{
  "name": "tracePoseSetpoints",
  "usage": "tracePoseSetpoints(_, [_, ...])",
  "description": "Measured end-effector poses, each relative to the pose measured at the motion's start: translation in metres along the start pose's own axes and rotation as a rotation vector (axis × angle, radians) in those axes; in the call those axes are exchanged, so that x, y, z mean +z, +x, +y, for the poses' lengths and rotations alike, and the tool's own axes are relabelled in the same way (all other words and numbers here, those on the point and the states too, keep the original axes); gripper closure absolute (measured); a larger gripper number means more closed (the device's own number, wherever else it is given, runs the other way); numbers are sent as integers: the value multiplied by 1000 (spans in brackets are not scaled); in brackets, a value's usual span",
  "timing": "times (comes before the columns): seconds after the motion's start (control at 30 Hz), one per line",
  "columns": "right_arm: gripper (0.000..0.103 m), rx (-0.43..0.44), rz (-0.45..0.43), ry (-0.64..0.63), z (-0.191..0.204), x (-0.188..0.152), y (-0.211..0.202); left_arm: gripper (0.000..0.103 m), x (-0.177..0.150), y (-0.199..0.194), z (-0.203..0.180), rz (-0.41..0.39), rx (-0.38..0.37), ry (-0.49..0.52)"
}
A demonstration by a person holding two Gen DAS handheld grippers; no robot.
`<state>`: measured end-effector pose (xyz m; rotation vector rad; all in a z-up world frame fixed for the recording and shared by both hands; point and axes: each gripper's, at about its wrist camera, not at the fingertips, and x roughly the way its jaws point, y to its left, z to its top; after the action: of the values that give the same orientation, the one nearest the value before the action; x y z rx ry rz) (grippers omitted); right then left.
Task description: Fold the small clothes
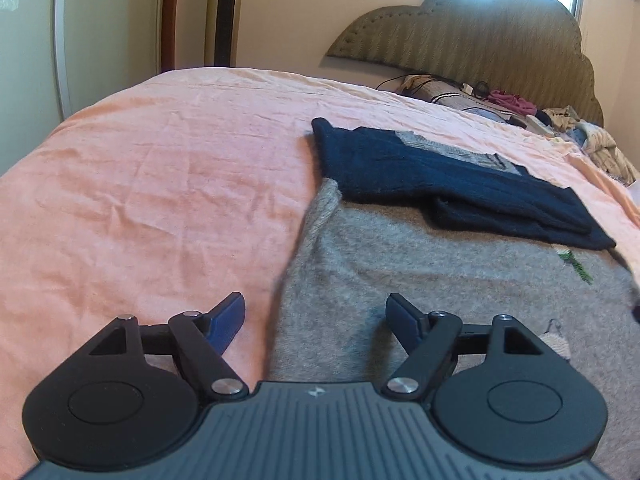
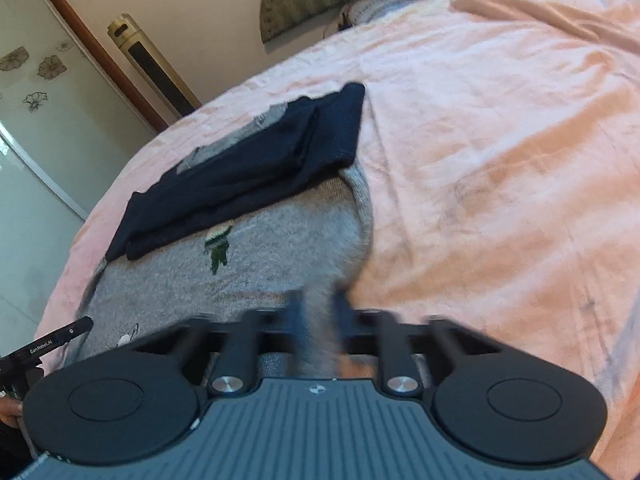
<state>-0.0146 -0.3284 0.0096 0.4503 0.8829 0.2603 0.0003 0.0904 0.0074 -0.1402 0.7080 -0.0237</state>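
A grey sweater (image 1: 440, 280) with navy sleeves (image 1: 400, 168) folded across its upper part lies flat on the pink bed sheet (image 1: 160, 180). A small green embroidered figure (image 2: 218, 246) marks its front. My left gripper (image 1: 316, 312) is open just above the sweater's left edge; one fingertip is over the sheet, the other over the grey knit, and nothing is pinched. In the blurred right wrist view, my right gripper (image 2: 319, 304) is shut on a fold of the grey sweater (image 2: 260, 264) at its right edge, near the navy sleeves (image 2: 260, 160).
A padded headboard (image 1: 480, 32) stands at the far end, with a pile of loose clothes and cables (image 1: 540, 120) below it. A tall tower fan (image 2: 152, 64) and a sliding door (image 2: 40, 120) stand beyond the bed's edge. Wide pink sheet (image 2: 500, 160) lies right of the sweater.
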Motion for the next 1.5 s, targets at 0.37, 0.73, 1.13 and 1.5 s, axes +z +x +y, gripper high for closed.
tracePoseSetpoints(0.37, [78,8,-15,84,-18,-7,-20,17,-11,-2,-12,3,20,91])
tracePoseSetpoints(0.73, [93,41,49,26,-2,-17,-19,98,-13,-11,-15,9,34,78])
tracePoseSetpoints(1.13, [75,53,14,84,-19,-32,-47,91,-14,-31,16,65,-51,-22])
tracePoseSetpoints(1.5, [93,50,38,26,-5,-46,-55,99,-28,-45,7,43,-74,-65])
